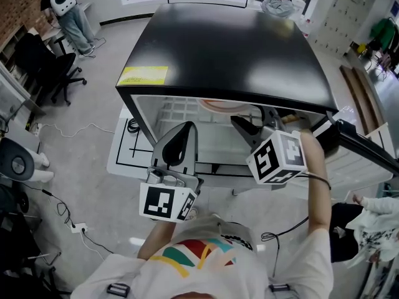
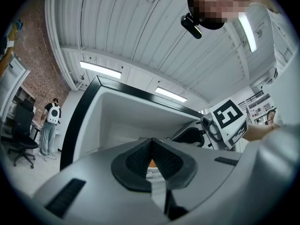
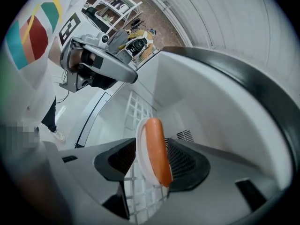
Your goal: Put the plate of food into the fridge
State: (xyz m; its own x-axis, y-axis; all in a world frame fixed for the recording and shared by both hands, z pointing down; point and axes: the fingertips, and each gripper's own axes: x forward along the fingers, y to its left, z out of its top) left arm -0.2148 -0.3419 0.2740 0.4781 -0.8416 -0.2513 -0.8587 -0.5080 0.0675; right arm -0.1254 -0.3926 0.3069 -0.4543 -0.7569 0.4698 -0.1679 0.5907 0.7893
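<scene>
The plate (image 3: 139, 146), bearing 1 sausage (image 3: 157, 149), is seen on the fridge shelf (image 3: 136, 109) between the right gripper's (image 3: 151, 146) wide-open jaws, ungripped. The left gripper's (image 2: 151, 143) jaws are closed. The rim could be clipped by a crooked withdrawal, and the sausage rolled off.

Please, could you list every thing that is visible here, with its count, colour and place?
Fridge: one, black top, white inside, open, centre.
Sticker: one, yellow, on the fridge top.
Wire shelf: one, white, inside the fridge.
Plate: one, white, on the wire shelf.
Sausage: one, orange, on the plate.
Office chair: one, black, far left.
Person with backpack: one, far left.
Left tool: one, grey, shut, before the fridge opening.
Right tool: one, grey, open, in the opening, facing the plate.
</scene>
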